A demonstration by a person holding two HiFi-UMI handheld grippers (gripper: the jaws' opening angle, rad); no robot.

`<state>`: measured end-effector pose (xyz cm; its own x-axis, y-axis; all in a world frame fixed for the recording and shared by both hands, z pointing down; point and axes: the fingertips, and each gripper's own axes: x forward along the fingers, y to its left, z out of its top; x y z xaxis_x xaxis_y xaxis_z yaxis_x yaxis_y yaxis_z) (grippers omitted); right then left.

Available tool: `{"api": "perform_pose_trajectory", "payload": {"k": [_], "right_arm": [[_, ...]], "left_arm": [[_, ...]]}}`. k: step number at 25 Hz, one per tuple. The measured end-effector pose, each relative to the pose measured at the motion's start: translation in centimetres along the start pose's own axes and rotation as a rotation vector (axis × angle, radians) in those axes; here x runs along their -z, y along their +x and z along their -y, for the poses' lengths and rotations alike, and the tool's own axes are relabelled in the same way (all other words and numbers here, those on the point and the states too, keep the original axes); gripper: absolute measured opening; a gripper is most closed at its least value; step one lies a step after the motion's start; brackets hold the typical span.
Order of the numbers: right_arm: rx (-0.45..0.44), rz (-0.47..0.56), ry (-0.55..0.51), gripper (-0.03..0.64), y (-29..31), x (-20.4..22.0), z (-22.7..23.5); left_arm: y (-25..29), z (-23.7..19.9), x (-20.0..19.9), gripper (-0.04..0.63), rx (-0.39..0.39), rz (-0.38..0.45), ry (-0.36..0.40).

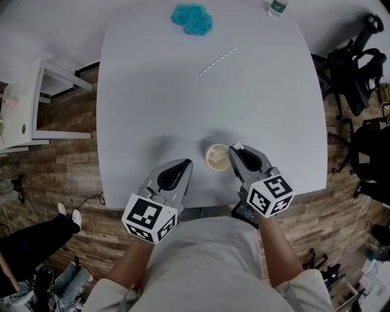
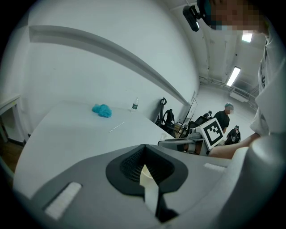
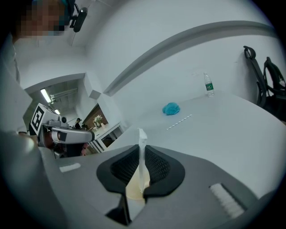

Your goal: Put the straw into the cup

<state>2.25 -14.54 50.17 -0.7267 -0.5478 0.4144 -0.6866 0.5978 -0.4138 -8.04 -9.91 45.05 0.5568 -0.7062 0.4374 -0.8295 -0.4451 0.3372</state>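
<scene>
Scene: A person stands at a white worktop (image 1: 152,109) with a two-jaw tool in each hand, both held near its front edge.
Straw: The white straw (image 1: 217,62) lies flat and aslant on the far half of the worktop, well apart from the cup and from both tools.
Cup: A small pale cup (image 1: 217,157) stands upright near the front edge, between the two tools.
Left tool: The left tool (image 1: 184,163) sits to the cup's left, apart from it. Its jaws meet at the tips, with a pale sliver showing in the slit behind them.
Right tool: The right tool (image 1: 235,148) is just beside the cup's right rim; whether it touches the rim is unclear. Its jaws are drawn in on a thin white strip (image 3: 142,136) that stands up past the tips. What the strip is cannot be made out.
Far edge: A crumpled blue cloth (image 1: 192,18) and a clear bottle (image 1: 277,6) with a green label sit beyond the straw.
Surroundings: Wood-plank floor (image 1: 67,158) shows to either side, with dark office chairs (image 1: 356,61) at the right.
</scene>
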Motion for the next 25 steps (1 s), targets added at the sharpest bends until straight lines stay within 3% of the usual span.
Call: {"api": "perform_pose_trajectory", "payload": {"k": [25], "right_arm": [[0.011,-0.052,-0.001,0.049,1.5,2.8,0.5]], "left_arm": [[0.0,-0.5,1.4,0.018,-0.003,-0.03,-0.014]]}}
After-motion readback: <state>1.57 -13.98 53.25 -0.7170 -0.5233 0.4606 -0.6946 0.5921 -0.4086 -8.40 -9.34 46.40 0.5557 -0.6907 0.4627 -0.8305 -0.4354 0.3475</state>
